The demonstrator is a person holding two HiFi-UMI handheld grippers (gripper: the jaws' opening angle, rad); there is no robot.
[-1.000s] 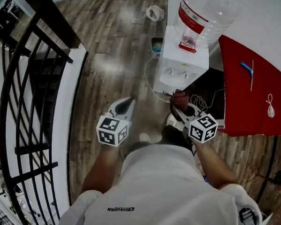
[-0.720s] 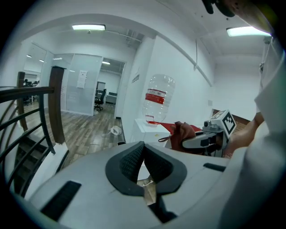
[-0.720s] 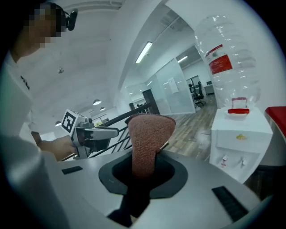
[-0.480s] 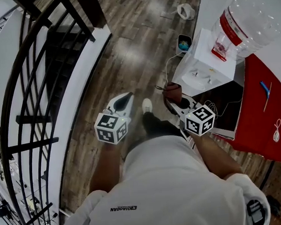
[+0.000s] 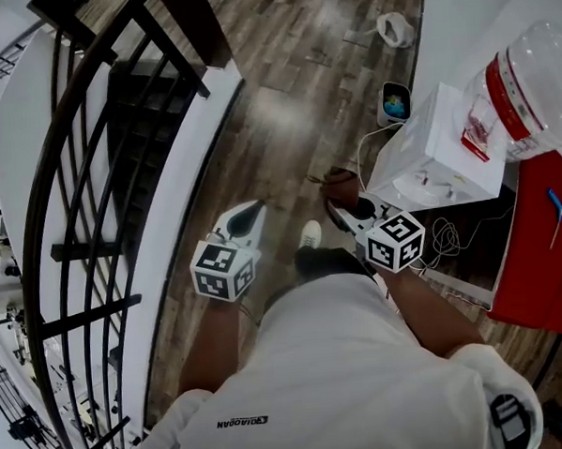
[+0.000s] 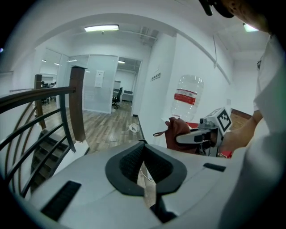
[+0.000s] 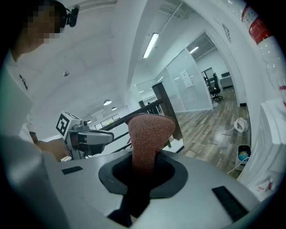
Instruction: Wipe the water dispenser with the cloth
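The white water dispenser [image 5: 434, 150] stands at the right of the head view, a clear bottle [image 5: 534, 84] with a red band upside down on it. My right gripper [image 5: 342, 204] is shut on a reddish-brown cloth [image 5: 339, 182], a short way left of the dispenser's front and not touching it. In the right gripper view the cloth [image 7: 149, 134] sticks up from between the jaws, with the dispenser [image 7: 273, 154] at the right edge. The left gripper [image 5: 251, 212] hangs over the wood floor, shut with nothing in it; its jaws meet at the tip [image 6: 142, 143].
A black stair railing [image 5: 81, 173] and a stairwell run along the left. A red board [image 5: 544, 252] leans right of the dispenser, with white cables [image 5: 448, 234] at its foot. A small bin [image 5: 396, 102] and a white bag [image 5: 395, 27] lie on the floor beyond.
The head view has swung left, so the dispenser sits further right and the railing fills more of the frame. Both grippers hold their places before the body; the cloth stays gripped.
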